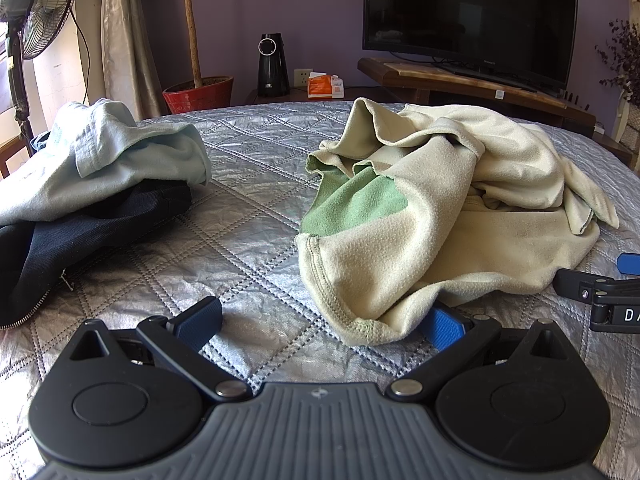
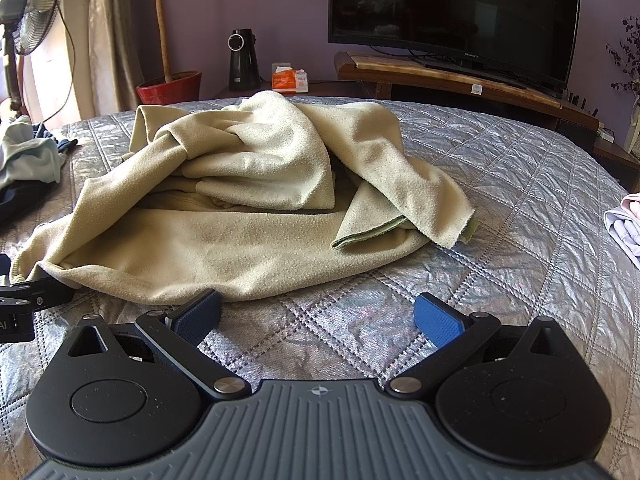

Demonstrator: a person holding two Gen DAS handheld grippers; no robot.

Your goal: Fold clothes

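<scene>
My left tongs are spread wide, low over the quilted bed, the right pad tucked under the hem of the fleece. My right tongs gape wide too, gripping nothing, the left pad touching the hem. The fleece lies crumpled mid-bed, cream with a green lining showing and stitched hems. Bare quilt lies open right of it. A pale and dark pile sits left. Beyond the bed's far edge stands a TV; its brand is too small to read.
</scene>
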